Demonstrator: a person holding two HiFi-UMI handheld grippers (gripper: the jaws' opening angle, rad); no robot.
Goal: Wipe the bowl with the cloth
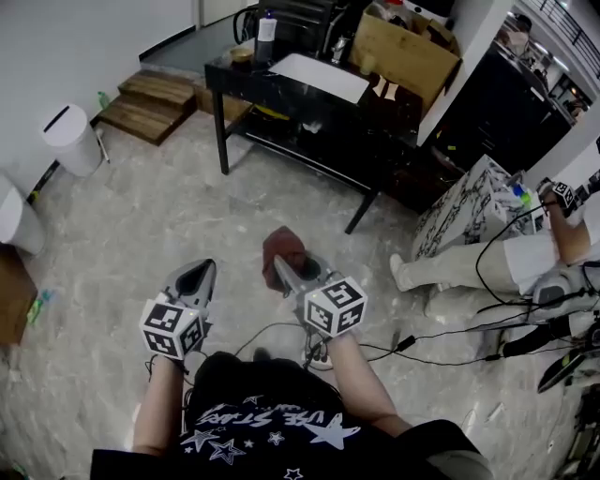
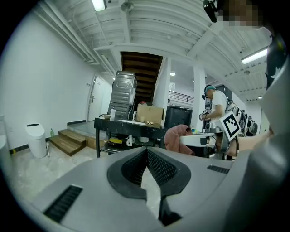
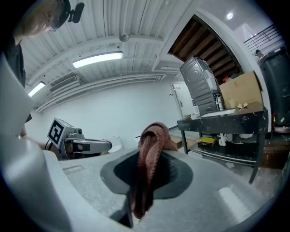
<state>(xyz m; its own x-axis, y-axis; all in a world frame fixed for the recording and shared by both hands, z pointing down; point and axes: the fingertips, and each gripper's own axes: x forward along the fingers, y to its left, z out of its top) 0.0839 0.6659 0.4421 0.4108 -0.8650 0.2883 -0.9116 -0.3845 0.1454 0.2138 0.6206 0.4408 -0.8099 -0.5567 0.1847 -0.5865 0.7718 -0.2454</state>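
Left claw [image 1: 201, 273]: closed, empty | right claw [image 1: 282, 268]: clamped on cloth [image 1: 285, 243] | cloth long axis along jaws, bunched end past tips

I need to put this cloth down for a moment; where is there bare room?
The floor lies bare between the white bin, the wooden steps and the black table. Its top is crowded: bottle, white sheet, cardboard box. To your right, cables and another person's legs take the floor.

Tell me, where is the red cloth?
The cloth is pinched in the right tool, middle of the head view, just right of the left tool.
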